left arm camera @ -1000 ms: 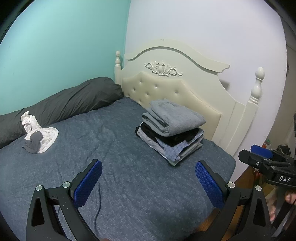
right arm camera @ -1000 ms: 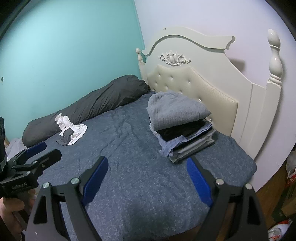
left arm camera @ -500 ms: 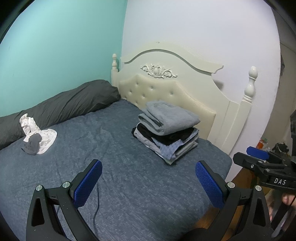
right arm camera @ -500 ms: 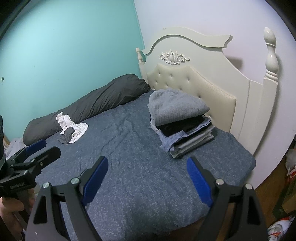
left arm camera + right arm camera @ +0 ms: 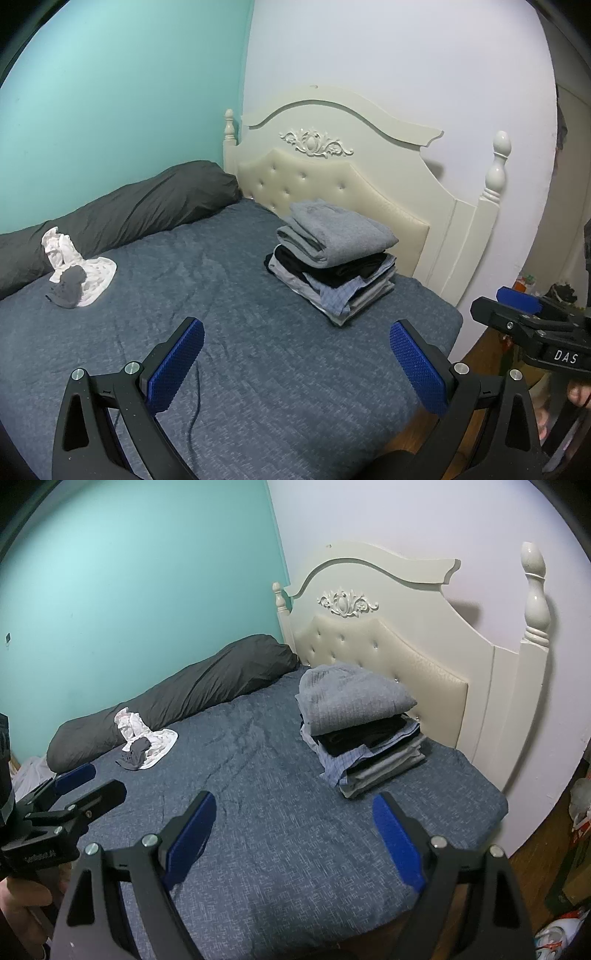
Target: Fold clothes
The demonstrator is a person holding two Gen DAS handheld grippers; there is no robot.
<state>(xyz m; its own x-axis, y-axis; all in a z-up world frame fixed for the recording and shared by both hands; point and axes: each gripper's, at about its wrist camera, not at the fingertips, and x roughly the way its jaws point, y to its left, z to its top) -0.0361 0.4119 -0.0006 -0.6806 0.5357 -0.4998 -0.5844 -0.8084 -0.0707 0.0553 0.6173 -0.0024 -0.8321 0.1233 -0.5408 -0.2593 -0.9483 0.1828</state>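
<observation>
Folded clothes stack (image 5: pixel 334 260) lies lengthwise along the headboard (image 5: pixel 369 177); both tongs (image 5: pixel 295 363) (image 5: pixel 293 834) gape empty.

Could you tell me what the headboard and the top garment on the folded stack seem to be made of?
Headboard: probably cream-painted wood with a carved ornament, its inset panel button-tufted, smooth like faux leather. Top garment: soft grey knit, possibly fleece or jersey, judging by its matte, thick rounded folds.
</observation>
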